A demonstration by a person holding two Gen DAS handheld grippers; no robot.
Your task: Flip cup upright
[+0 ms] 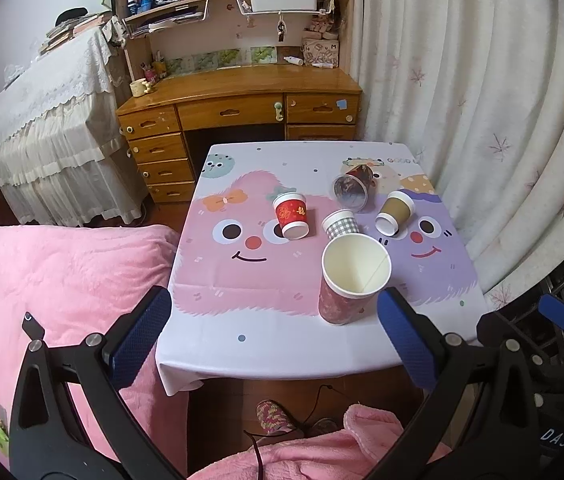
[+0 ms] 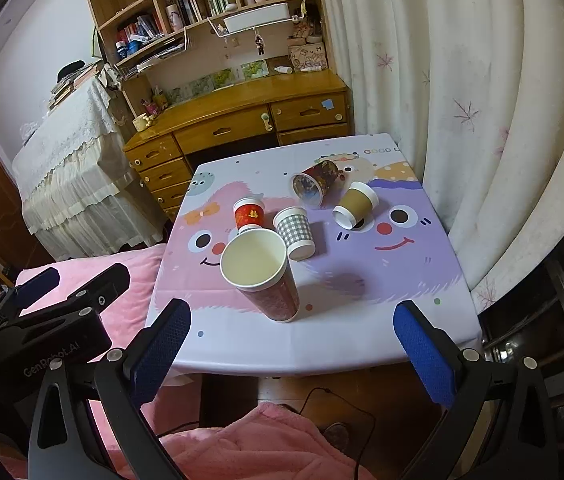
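Observation:
A tall red paper cup (image 1: 347, 280) (image 2: 262, 276) stands upright near the table's front edge, mouth up and empty. Behind it a small red cup (image 1: 290, 216) (image 2: 248, 214), a grey checked cup (image 1: 339, 226) (image 2: 294, 232), a brown cup (image 1: 395, 213) (image 2: 355, 205) and a dark patterned cup (image 1: 353, 187) (image 2: 315, 181) lie on their sides. My left gripper (image 1: 274, 336) is open and empty, in front of the table. My right gripper (image 2: 293, 344) is open and empty, also short of the table's front edge.
The small table has a cartoon-face cloth (image 1: 242, 320) (image 2: 361, 320). A pink bed (image 1: 54, 280) lies to the left, a white curtain (image 1: 481, 100) to the right, a wooden desk (image 1: 242, 96) behind. The other gripper shows at each view's edge.

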